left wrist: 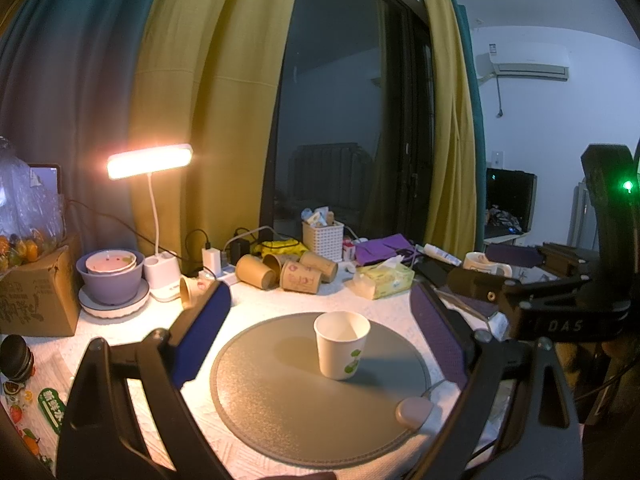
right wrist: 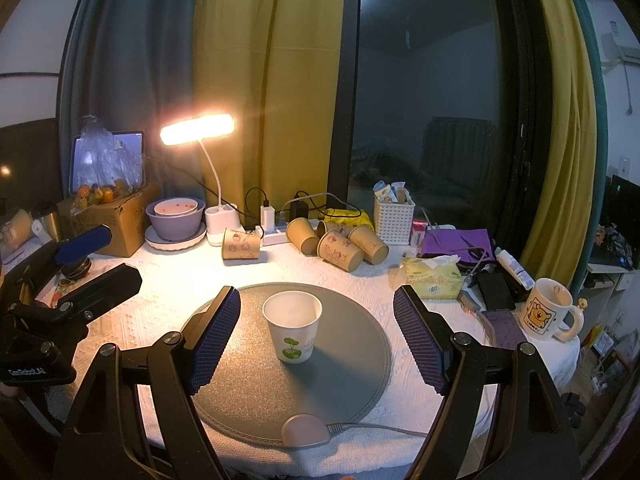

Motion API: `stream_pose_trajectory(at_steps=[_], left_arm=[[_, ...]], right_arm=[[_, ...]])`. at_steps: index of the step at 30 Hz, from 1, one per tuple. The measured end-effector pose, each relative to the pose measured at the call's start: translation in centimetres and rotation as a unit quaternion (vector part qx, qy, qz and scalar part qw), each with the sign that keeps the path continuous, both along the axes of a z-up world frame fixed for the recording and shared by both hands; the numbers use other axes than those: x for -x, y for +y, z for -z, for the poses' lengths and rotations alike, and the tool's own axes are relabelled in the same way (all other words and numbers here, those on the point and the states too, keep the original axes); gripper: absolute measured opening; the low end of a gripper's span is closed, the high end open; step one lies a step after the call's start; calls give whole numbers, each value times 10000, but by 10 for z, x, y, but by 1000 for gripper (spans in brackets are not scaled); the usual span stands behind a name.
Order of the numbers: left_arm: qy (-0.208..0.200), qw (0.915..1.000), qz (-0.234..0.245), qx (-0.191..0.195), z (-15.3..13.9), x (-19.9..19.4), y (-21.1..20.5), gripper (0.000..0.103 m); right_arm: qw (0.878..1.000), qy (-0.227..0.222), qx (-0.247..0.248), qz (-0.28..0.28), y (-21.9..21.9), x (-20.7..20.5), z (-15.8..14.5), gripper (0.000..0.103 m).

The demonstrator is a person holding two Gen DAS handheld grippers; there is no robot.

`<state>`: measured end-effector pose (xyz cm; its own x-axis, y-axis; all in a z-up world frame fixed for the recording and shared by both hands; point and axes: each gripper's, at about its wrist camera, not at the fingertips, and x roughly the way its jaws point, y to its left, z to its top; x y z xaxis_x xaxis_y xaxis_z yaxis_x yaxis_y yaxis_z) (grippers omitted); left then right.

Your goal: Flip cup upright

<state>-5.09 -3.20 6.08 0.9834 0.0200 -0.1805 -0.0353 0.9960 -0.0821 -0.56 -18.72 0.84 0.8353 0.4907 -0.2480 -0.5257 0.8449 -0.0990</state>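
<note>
The white paper cup (right wrist: 293,330), a tapered cone with a green sprout print, stands upright near the middle of the round grey grainy mat (right wrist: 224,392), mouth up, long axis vertical. Left gripper (left wrist: 320,332) and right gripper (right wrist: 317,336) both gape wide, ribbed blue pads clear of the cup, holding nothing

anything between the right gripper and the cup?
Nothing visible. The cup stands upright, mouth up, on the round mat, in the open gap ahead of the right gripper. Both jaws are spread wide and apart from it.
</note>
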Motion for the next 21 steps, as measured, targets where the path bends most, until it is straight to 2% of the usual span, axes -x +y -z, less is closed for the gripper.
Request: stream_pose_trajectory(at_steps=[21], left_arm=[[-91,9999,128,17,1,3,-10,92]], right_arm=[[10000,17,10,0,1,-1,-1,82]])
